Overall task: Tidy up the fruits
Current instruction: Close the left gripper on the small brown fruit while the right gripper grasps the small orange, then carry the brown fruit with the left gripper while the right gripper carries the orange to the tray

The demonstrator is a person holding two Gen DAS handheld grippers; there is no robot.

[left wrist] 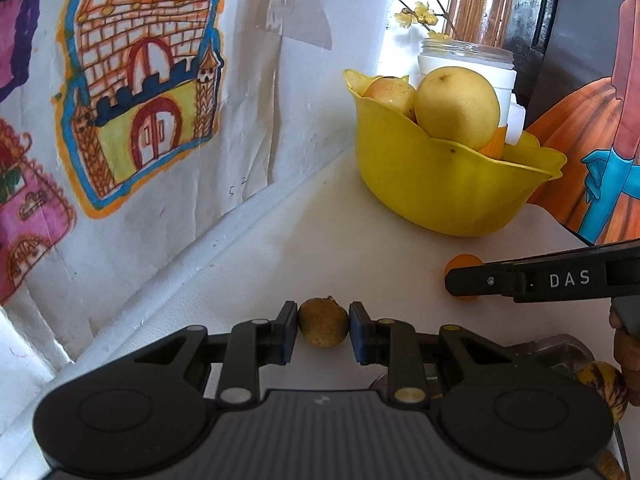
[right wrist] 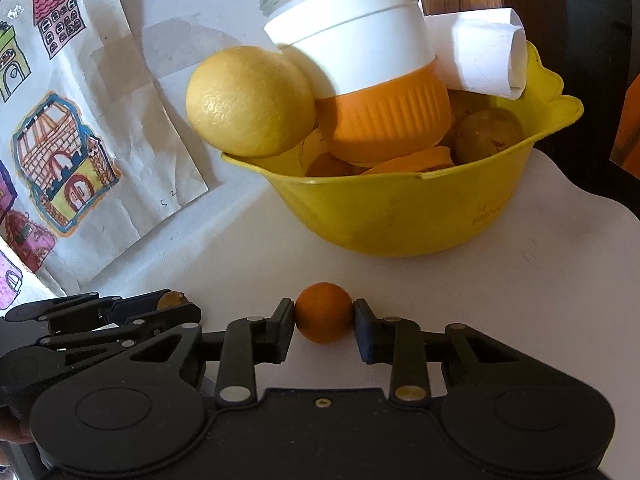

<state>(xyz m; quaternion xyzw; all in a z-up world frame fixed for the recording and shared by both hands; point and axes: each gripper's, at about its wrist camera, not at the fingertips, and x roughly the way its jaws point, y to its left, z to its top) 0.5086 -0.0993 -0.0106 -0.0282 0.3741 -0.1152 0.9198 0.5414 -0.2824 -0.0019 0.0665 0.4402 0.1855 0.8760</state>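
Note:
My left gripper (left wrist: 323, 326) is shut on a small brownish-yellow fruit (left wrist: 322, 323) just above the white tabletop. My right gripper (right wrist: 324, 316) is shut on a small orange fruit (right wrist: 323, 312); that orange fruit (left wrist: 464, 264) also peeks out behind the right gripper's finger (left wrist: 492, 280) in the left wrist view. Ahead stands a yellow bowl (right wrist: 400, 216), also seen as the yellow bowl (left wrist: 440, 184), holding a big yellow citrus (right wrist: 250, 102), an apple (left wrist: 390, 92), a brown fruit (right wrist: 488, 134) and a white-and-orange jar (right wrist: 372, 80).
Children's drawings of houses (left wrist: 140, 80) hang on the wall at the left. A rolled paper (right wrist: 480, 56) lies in the bowl. A wooden post (left wrist: 476, 0) rises behind it, and an orange-and-blue picture (left wrist: 592, 152) stands at the right. The table's right edge (right wrist: 592, 200) curves away.

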